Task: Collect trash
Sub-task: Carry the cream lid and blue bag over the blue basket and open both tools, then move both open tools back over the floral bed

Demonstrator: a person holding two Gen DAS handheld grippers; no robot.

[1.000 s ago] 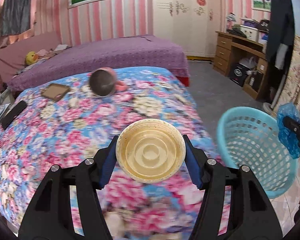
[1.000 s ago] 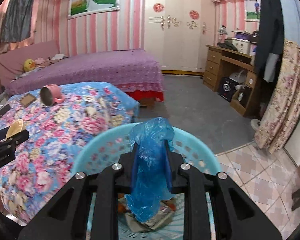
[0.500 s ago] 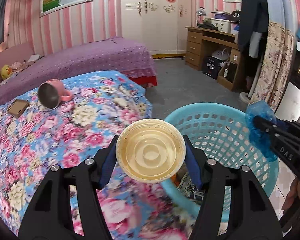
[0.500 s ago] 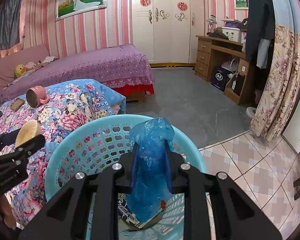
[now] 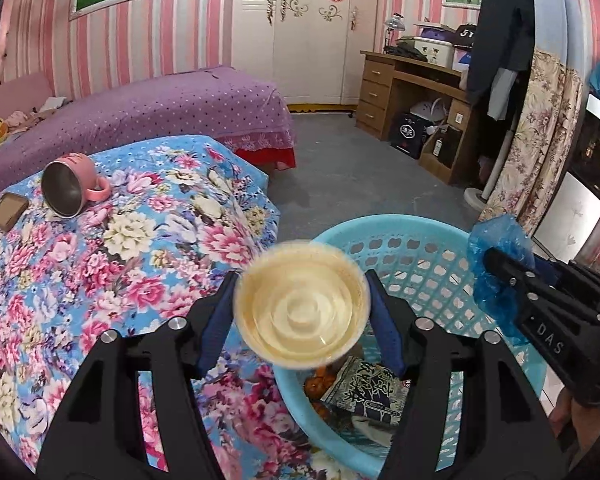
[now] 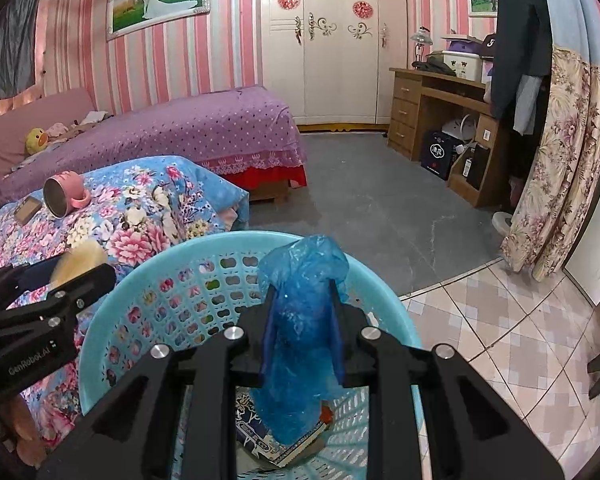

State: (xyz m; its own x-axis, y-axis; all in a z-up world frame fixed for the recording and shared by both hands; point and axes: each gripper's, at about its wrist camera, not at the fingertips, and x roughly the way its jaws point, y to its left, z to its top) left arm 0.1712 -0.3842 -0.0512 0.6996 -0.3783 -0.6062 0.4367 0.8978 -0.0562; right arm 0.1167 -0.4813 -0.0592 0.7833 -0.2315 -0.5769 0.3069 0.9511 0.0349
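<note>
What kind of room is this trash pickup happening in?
Most likely a bedroom in a home. A bed under a purple spread stands against pink striped walls, a tall white wardrobe fills the far wall, and a wooden desk with drawers sits beside it.

We see a yellowish paper cup (image 5: 301, 307), mouth toward us and blurred, over the near rim of a light-blue perforated basket (image 5: 428, 248) beside the bed. A crumpled blue plastic bag (image 6: 302, 328) hangs upright above the basket, where a printed wrapper (image 5: 364, 394) lies.
</note>
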